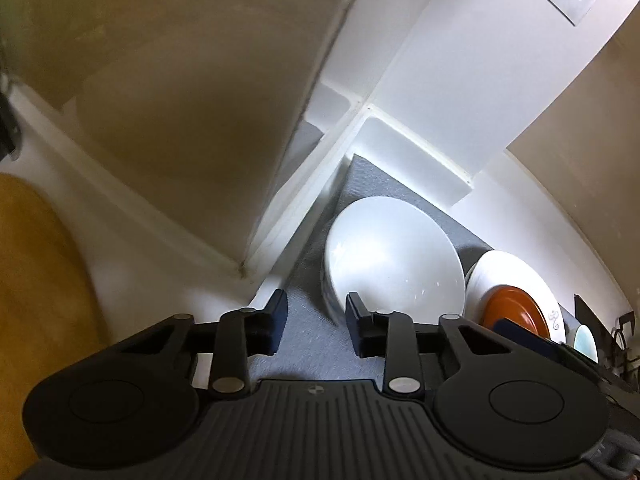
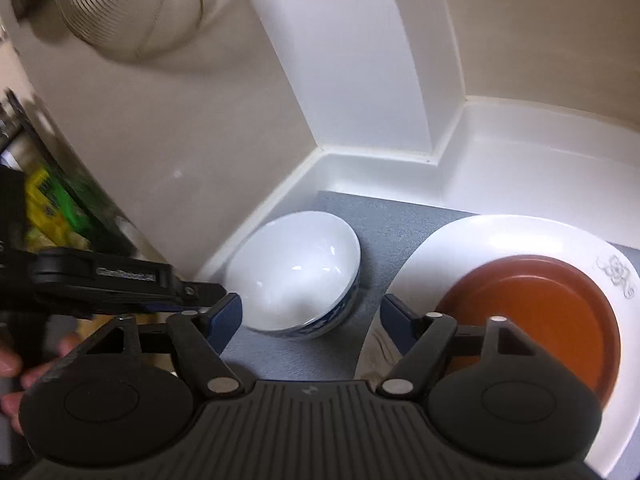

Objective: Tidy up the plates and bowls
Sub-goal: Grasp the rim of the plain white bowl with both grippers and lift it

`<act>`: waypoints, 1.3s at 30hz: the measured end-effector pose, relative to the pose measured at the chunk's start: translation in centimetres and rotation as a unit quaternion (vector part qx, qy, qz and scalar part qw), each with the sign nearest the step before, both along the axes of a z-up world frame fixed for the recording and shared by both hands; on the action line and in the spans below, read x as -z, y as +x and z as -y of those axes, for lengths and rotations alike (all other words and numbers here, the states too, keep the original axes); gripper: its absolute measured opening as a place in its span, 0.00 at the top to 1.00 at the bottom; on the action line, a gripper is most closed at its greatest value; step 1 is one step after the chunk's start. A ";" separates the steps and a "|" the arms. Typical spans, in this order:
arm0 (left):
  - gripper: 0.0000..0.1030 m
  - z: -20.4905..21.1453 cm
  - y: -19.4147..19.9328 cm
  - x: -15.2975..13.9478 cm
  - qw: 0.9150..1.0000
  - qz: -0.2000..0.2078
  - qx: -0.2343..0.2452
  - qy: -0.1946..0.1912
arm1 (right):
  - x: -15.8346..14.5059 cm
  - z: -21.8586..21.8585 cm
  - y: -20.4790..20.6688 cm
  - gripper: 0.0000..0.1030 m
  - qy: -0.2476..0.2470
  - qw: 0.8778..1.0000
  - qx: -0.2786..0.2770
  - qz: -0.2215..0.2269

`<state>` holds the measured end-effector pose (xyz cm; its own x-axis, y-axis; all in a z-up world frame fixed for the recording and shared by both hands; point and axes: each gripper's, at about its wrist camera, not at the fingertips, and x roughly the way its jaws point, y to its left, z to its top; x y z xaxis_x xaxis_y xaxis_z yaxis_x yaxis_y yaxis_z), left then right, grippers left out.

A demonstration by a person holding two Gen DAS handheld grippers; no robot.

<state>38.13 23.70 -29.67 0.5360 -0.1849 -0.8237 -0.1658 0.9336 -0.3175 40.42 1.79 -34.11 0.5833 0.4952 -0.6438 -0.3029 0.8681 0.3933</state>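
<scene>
A white bowl [image 1: 394, 256] with a blue pattern outside [image 2: 296, 276] sits on a grey mat [image 1: 316, 344] in a white corner. Beside it a white plate [image 2: 520, 236] carries a smaller orange-brown plate [image 2: 532, 312]; both also show in the left wrist view, the white one [image 1: 516, 272] and the orange one [image 1: 516, 310]. My left gripper [image 1: 316, 330] is open and empty, just left of the bowl's rim. My right gripper [image 2: 310, 318] is open and empty, straddling the near side of the bowl. The left gripper's body [image 2: 104, 276] shows at the left of the right wrist view.
White walls and a ledge [image 2: 400, 152] close in the corner behind the dishes. A metal mesh strainer [image 2: 132, 4] hangs above left. A pale blue dish [image 1: 585, 342] sits at the far right. A yellow-brown surface [image 1: 36, 280] lies to the left.
</scene>
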 end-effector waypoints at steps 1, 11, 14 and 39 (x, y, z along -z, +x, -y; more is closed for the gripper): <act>0.73 0.0 0.2 0.1 1.000 0.001 0.000 -0.001 | 0.5 -0.4 0.5 0.28 -0.001 1.000 0.002 -0.011; 0.86 1.0 0.8 0.7 0.999 -0.019 0.035 0.001 | 2.0 -1.6 1.8 0.87 -0.033 0.998 0.036 -0.037; 0.84 1.4 -0.6 0.6 0.996 -0.062 0.050 0.028 | 1.7 -1.2 0.5 0.88 -0.020 0.999 0.013 -0.045; 0.85 5.3 0.0 -2.6 0.995 -0.060 0.057 0.063 | -1.3 2.4 -3.1 0.83 0.024 1.000 0.018 0.005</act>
<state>38.10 18.35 -27.06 0.4136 -0.1301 -0.9011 -0.0863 0.9797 -0.1811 37.31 -0.66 -32.78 0.6086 0.5031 -0.6137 -0.2755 0.8592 0.4312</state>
